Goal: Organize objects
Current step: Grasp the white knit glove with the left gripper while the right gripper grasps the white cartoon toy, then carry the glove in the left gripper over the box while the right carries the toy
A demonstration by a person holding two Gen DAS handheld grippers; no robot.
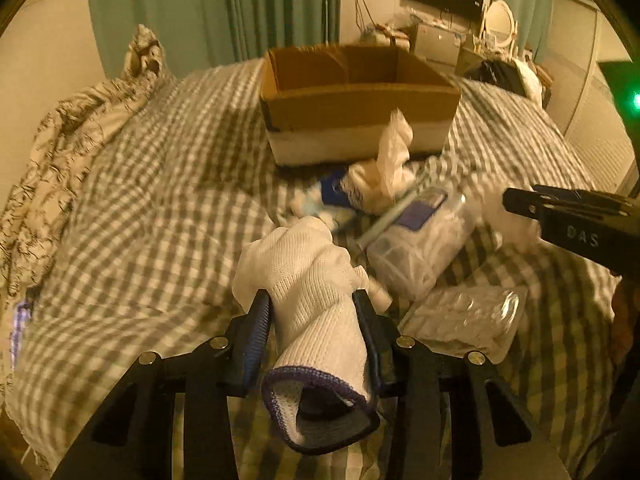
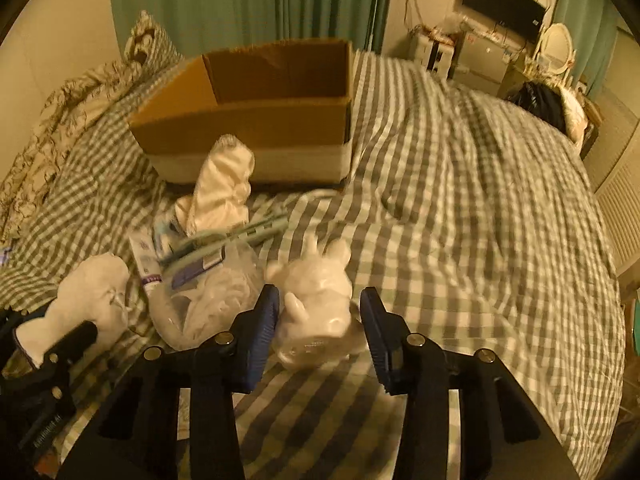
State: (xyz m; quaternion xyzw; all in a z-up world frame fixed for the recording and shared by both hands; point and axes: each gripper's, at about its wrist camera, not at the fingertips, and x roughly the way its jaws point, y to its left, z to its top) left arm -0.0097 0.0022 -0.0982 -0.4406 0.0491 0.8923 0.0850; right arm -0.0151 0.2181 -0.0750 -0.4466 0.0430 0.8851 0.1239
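Note:
My left gripper (image 1: 314, 304) is shut on a white knit glove (image 1: 308, 280) with a purple cuff, held above the checked bedspread; it also shows in the right wrist view (image 2: 94, 292). My right gripper (image 2: 318, 304) is around a white toy animal in clear wrap (image 2: 316, 296); the left pad touches it, a gap shows at the right pad. An open cardboard box (image 1: 352, 96) stands further back on the bed (image 2: 256, 120). A pile lies before it: another white glove (image 2: 222, 188), a clear bag (image 1: 420, 248), a tube (image 2: 146, 260).
A clear blister pack (image 1: 464, 320) lies right of my left gripper. A patterned quilt (image 1: 60, 152) is bunched at the left. Green curtains (image 2: 248, 0), a wall TV (image 2: 504, 0) and a cluttered dresser stand behind the bed. The bed's right half is bare bedspread (image 2: 480, 200).

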